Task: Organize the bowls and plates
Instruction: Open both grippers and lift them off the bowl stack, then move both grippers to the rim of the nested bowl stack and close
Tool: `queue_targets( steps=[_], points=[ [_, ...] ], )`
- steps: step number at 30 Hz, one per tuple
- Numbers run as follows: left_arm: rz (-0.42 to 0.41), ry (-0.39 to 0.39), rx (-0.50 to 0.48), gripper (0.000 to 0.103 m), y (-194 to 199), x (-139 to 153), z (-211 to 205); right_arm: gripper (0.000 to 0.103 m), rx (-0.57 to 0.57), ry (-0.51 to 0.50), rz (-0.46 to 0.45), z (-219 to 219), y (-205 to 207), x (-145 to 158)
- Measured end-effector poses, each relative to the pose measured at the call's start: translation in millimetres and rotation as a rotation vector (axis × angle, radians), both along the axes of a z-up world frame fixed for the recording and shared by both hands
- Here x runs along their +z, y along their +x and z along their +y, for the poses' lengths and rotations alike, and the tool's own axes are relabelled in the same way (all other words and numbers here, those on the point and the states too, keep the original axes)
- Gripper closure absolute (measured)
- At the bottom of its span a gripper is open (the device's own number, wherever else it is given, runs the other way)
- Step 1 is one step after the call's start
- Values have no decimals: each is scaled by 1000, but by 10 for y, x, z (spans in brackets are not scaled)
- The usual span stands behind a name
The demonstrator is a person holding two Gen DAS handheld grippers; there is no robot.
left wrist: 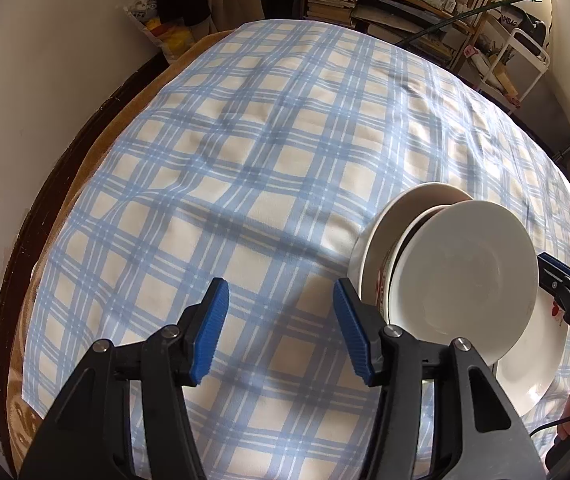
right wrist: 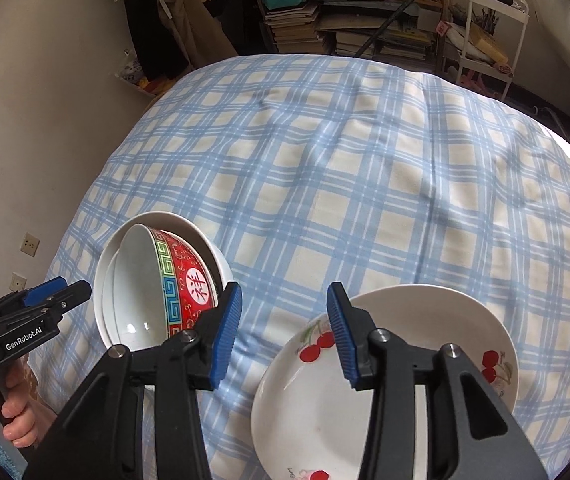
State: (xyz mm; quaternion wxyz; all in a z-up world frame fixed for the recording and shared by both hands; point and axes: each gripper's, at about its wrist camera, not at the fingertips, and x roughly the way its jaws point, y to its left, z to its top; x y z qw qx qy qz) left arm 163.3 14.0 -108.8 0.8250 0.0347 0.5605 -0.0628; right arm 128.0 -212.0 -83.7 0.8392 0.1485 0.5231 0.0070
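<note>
A red patterned bowl (right wrist: 189, 280) sits nested in white bowls (right wrist: 105, 264) on the checked cloth, left of my right gripper (right wrist: 284, 336). That gripper is open with nothing between its pads, and only cloth shows in the gap. A white plate with cherry prints (right wrist: 305, 400) lies under its right finger, seemingly on a second plate. In the left wrist view the nested bowls (left wrist: 465, 276) stand just right of my open, empty left gripper (left wrist: 283, 332). The cherry plate (left wrist: 541, 364) lies beyond them, beside the right gripper (left wrist: 565, 292).
The blue checked tablecloth (right wrist: 365, 180) covers a wide table, with a brown edge (left wrist: 97, 152) along the left wall. Shelves of books (right wrist: 325, 32) and a white cart (right wrist: 493, 20) stand past the far edge. A hand (right wrist: 9, 412) holds the left gripper (right wrist: 33, 312).
</note>
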Motion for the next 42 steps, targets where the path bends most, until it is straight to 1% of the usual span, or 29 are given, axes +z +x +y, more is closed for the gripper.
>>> queue_targets(
  steps=[3, 6, 7, 9, 12, 15, 18, 20, 21, 22, 23, 25, 28, 30, 34, 42],
  points=[
    [6, 3, 16, 49, 27, -26, 26, 56, 9, 28, -12, 25, -4, 19],
    [14, -8, 20, 49, 44, -46, 46, 55, 21, 92, -67, 41, -28, 120],
    [18, -15, 17, 49, 47, -50, 44, 55, 33, 91, -78, 62, -30, 154],
    [26, -25, 10, 49, 53, -61, 37, 55, 48, 51, -82, 117, -22, 193],
    [32, -19, 6, 47, 59, -84, 20, 55, 35, 4, -67, 132, -8, 169],
    [37, -14, 14, 42, 79, -98, 28, 55, 20, 13, -38, 86, 14, 80],
    [42, -22, 14, 41, 96, -100, 40, 55, 11, 8, -7, 58, 35, -6],
    [48, -23, 8, 40, 102, -107, 36, 52, 6, 11, 15, 41, 47, -60],
    [52, -25, 4, 38, 105, -113, 33, 40, 6, 15, 27, 36, 52, -85],
    [56, -30, 1, 37, 107, -117, 30, 31, 7, 17, 35, 32, 56, -105],
    [59, -30, 0, 36, 109, -120, 29, 30, 3, 11, 39, 29, 56, -115],
    [58, -22, 0, 34, 116, -127, 26, 29, 2, 7, 41, 32, 58, -124],
    [69, -29, 2, 33, 131, -145, 35, 28, 2, 12, 51, 23, 70, -146],
    [61, -43, 6, 33, 123, -114, 52, 28, -1, 24, 57, 9, 76, -167],
    [50, -47, 1, 33, 131, -75, 59, 28, 2, 37, 51, -7, 78, -171],
    [58, -80, 8, 33, 149, -55, 100, 28, 23, -1, 17, 44, 118, -118]
  ],
)
